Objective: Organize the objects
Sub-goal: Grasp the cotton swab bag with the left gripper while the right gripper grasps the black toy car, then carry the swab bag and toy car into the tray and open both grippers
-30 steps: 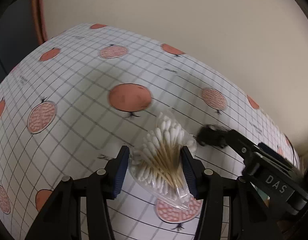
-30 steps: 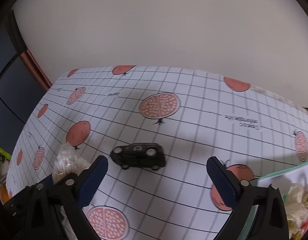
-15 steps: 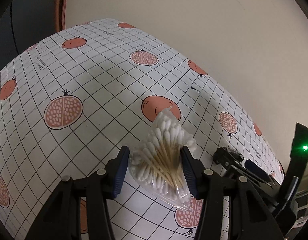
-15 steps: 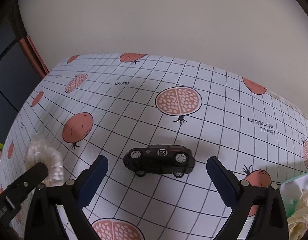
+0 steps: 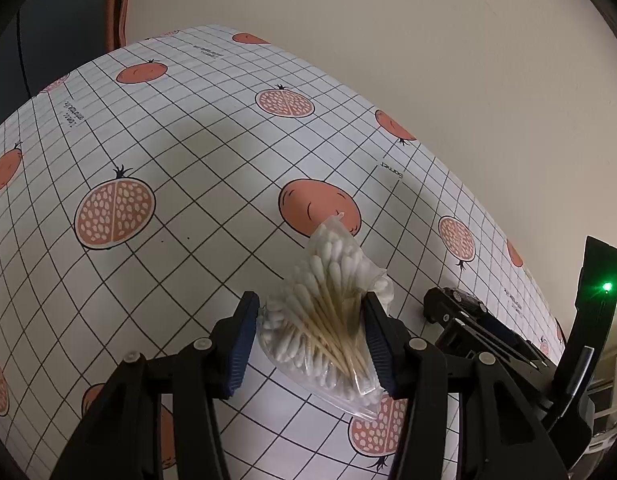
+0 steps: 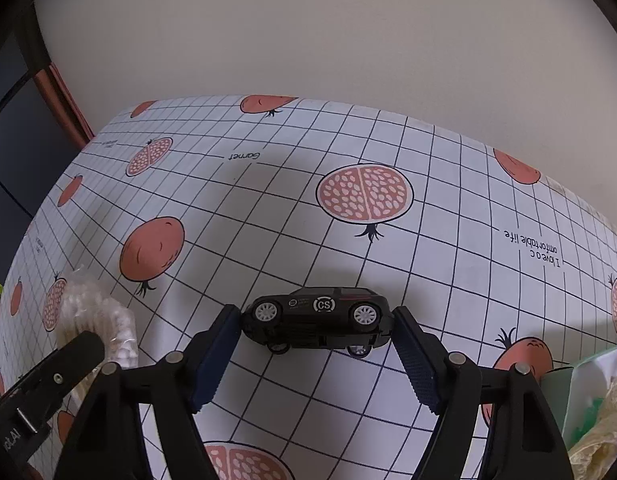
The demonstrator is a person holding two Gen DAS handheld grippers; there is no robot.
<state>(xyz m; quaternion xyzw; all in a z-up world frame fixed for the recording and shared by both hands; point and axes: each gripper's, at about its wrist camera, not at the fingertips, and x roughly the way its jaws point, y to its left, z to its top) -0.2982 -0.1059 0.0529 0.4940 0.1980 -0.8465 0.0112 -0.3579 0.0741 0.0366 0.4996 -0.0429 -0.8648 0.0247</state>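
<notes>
A clear bag of cotton swabs (image 5: pixel 328 312) with wooden sticks is pinched between the blue pads of my left gripper (image 5: pixel 308 344), held just above the pomegranate-print tablecloth (image 5: pixel 188 160). The same bag (image 6: pixel 96 320) shows at the left of the right wrist view. A small black toy car (image 6: pixel 316 316) with a "CS" badge sits crosswise between the fingers of my right gripper (image 6: pixel 314 330), whose pads touch its nose and tail. The car is tipped so that its side and underside face me. In the left wrist view the car (image 5: pixel 456 300) shows at the right.
A pale green tray (image 6: pixel 568 384) holding crumpled plastic sits at the right edge. A beige wall (image 6: pixel 348 40) runs along the table's far side. The table's left edge (image 6: pixel 64 176) drops off beside a dark panel.
My right gripper's fingers have come in from wide apart onto the two ends of the car, and the car has tipped. My left gripper, still holding the swab bag, has swung left.
</notes>
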